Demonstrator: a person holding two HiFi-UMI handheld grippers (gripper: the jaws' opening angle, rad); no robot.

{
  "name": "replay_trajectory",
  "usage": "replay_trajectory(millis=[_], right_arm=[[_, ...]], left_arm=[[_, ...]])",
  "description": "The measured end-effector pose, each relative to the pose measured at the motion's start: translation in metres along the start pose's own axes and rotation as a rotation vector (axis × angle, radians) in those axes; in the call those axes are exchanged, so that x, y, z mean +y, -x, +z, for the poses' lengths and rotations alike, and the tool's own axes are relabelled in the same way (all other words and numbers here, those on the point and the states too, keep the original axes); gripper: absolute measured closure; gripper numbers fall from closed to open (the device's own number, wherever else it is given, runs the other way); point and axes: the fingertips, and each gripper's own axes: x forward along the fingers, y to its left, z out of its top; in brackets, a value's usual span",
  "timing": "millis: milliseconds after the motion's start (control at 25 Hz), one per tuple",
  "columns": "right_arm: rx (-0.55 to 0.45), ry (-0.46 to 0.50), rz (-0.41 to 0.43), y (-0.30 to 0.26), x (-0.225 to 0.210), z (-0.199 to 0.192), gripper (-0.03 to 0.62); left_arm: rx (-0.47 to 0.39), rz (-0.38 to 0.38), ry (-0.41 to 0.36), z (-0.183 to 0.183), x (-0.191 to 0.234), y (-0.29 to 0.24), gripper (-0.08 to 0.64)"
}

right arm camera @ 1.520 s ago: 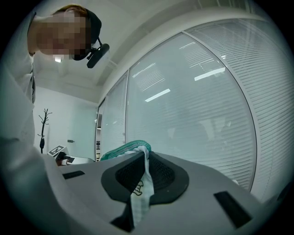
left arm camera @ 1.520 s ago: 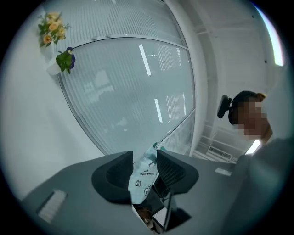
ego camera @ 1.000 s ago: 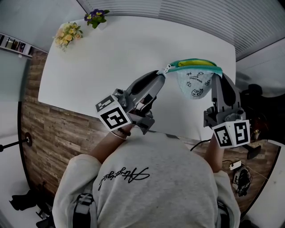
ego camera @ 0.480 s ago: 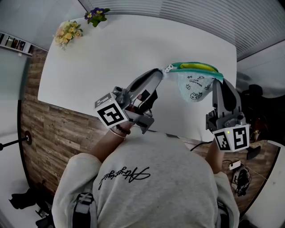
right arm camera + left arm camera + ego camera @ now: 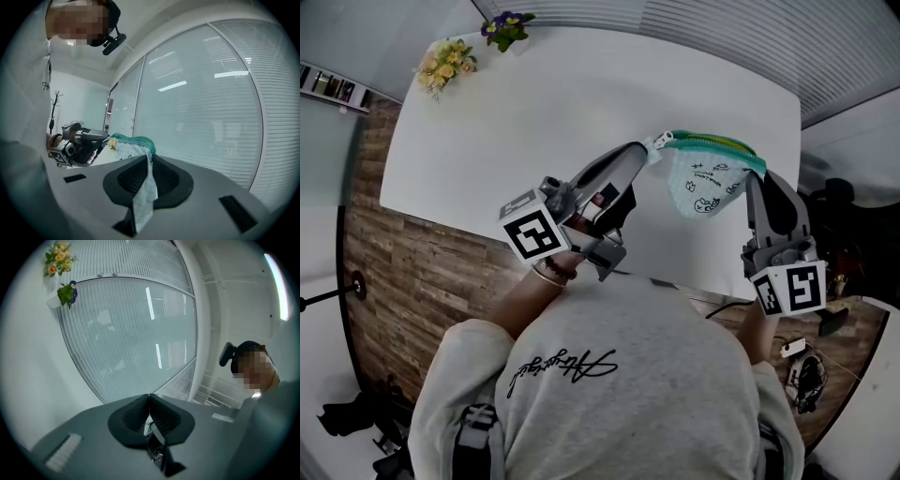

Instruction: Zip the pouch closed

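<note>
The pouch (image 5: 705, 183) hangs in the air between the two tongs, over the right side of the white desk (image 5: 534, 112) and close to its right edge. It is pale, with small dark drawings on it. Its zip (image 5: 712, 142) runs along the top as a green band, and a strip of yellow shows along it.

The left gripper (image 5: 639, 155) reaches in from the near edge of the desk to the left end of the pouch. Its jaws are pressed together on the little white zip pull (image 5: 655, 142), which sits at that left end.

The right gripper (image 5: 757, 178) is at the right end of the pouch. Its jaws have just let out a tiny bit, but a fold of the pouch cloth is pinched between the pads and hangs down out of them.

Each gripper has a cube with black and white squares on its back end.

Far away, at the far left corner of the desk, stand some yellow flowers (image 5: 443, 66) and some purple flowers (image 5: 506, 28), just beside each other.
</note>
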Motion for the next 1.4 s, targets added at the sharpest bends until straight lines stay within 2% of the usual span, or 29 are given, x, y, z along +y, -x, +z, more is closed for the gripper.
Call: replay_trajectory(millis=[120,320,480,720,840,1000,1080,1200,1400], right_arm=[[0.038,-0.006,0.009,-0.001,0.000,-0.008,0.550],[0.068,-0.030,-0.001,-0.004,-0.003,-0.013,0.546],[0.055,-0.069,0.006,-0.002,-0.005,-0.011,0.538],[0.077,-0.079,0.055,0.001,-0.003,-0.015,0.490],[0.084,-0.105,0.086,0.004,-0.002,-0.016,0.458],[0.081,-0.102,0.116,0.006,0.000,-0.008,0.453],[0.052,-0.126,0.159,0.001,0.009,-0.002,0.454],[0.011,-0.190,0.272,-0.014,0.032,0.005,0.457],[-0.042,-0.364,0.451,-0.043,0.066,0.014,0.459]], left_arm=[[0.006,-0.011,0.008,0.000,-0.002,-0.001,0.557],[0.058,-0.028,-0.115,-0.002,-0.008,-0.003,0.557],[0.065,-0.043,-0.111,-0.002,-0.009,-0.003,0.557],[0.063,-0.074,-0.134,0.001,-0.016,-0.005,0.558],[0.078,-0.068,-0.130,-0.002,-0.011,-0.004,0.558],[0.089,-0.045,-0.122,-0.006,-0.003,-0.001,0.558],[0.094,-0.042,-0.128,-0.006,-0.002,-0.001,0.558],[0.108,-0.052,-0.136,-0.005,-0.003,-0.001,0.558],[0.142,-0.078,-0.132,-0.007,-0.003,-0.001,0.558]])
